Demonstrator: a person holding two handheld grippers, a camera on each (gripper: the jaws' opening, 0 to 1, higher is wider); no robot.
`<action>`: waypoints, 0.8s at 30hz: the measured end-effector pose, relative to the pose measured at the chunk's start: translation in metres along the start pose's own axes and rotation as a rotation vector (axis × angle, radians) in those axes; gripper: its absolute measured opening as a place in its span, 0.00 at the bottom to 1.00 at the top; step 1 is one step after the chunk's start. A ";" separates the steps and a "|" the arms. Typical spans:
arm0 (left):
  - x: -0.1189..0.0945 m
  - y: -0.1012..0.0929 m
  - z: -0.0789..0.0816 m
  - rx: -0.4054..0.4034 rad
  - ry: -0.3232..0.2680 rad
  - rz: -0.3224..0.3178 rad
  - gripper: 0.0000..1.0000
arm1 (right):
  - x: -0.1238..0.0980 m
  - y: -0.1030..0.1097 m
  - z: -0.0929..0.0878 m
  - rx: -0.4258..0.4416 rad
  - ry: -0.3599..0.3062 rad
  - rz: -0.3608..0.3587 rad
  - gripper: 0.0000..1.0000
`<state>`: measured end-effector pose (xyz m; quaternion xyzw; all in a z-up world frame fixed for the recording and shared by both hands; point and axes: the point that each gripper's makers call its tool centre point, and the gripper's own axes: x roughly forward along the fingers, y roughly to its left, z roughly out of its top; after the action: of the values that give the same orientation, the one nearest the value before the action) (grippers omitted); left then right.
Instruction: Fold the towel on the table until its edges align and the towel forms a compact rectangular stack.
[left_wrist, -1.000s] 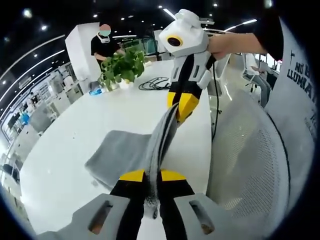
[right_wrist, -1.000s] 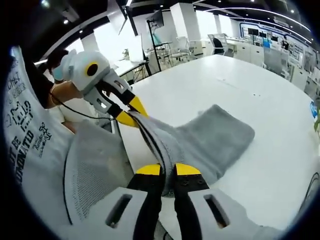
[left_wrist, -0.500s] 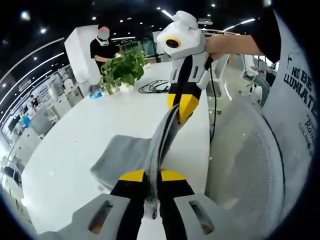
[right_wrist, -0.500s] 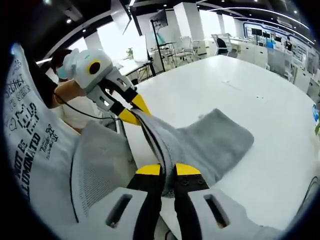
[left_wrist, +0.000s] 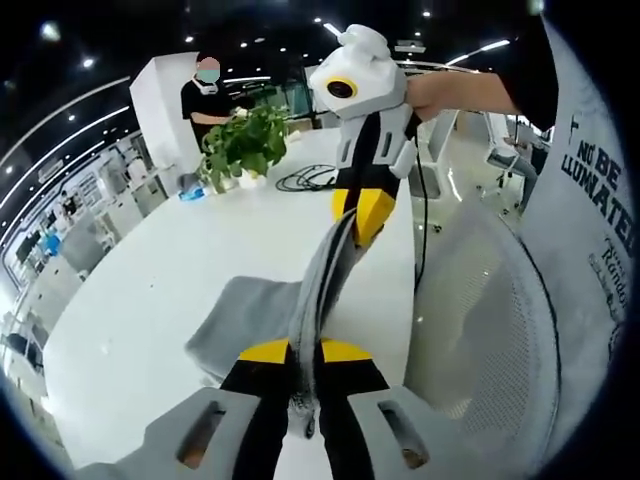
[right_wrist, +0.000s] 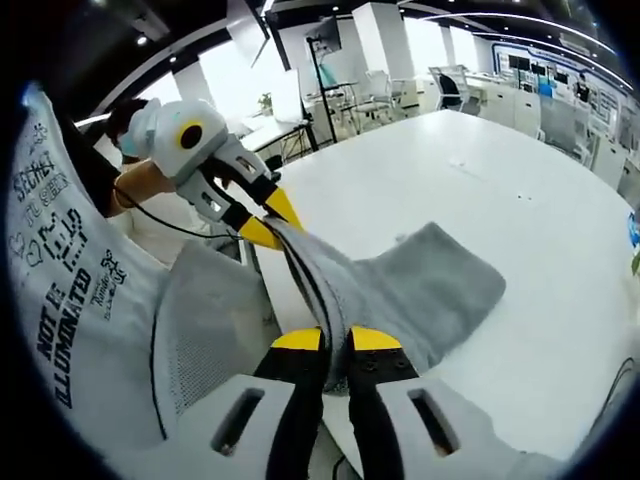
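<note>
A grey towel (left_wrist: 255, 315) lies partly on the white table (left_wrist: 150, 290), its near edge lifted and stretched taut between both grippers. My left gripper (left_wrist: 304, 352) is shut on one corner of that edge. In the left gripper view the right gripper (left_wrist: 362, 218) comes in from above, shut on the other corner. In the right gripper view the towel (right_wrist: 420, 290) drapes down onto the table (right_wrist: 480, 190); my right gripper (right_wrist: 336, 340) is shut on it, and the left gripper (right_wrist: 268, 228) pinches the far end of the raised edge.
A potted plant (left_wrist: 245, 140) and a coiled black cable (left_wrist: 308, 172) sit at the table's far end, near a standing person (left_wrist: 207, 92). A mesh chair back (left_wrist: 490, 330) stands beside the table edge, under the grippers. The holder's white printed shirt (right_wrist: 60, 280) is close.
Both views have shifted slightly. The towel's raised edge stays stretched between the two shut grippers; the draped part has slid a little toward the table edge.
</note>
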<state>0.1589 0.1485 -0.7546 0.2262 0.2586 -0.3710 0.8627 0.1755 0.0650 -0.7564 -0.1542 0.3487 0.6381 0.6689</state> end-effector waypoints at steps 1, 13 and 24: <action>0.000 0.001 0.001 -0.001 -0.001 0.001 0.09 | 0.000 0.000 0.001 0.001 -0.004 -0.002 0.05; 0.005 0.024 0.014 -0.044 -0.029 -0.002 0.09 | -0.004 -0.022 0.014 0.047 -0.057 -0.044 0.06; 0.017 0.048 0.017 -0.079 -0.042 0.004 0.09 | 0.000 -0.047 0.025 0.080 -0.090 -0.087 0.06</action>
<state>0.2094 0.1600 -0.7426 0.1847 0.2543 -0.3636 0.8770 0.2271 0.0748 -0.7501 -0.1135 0.3366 0.6001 0.7167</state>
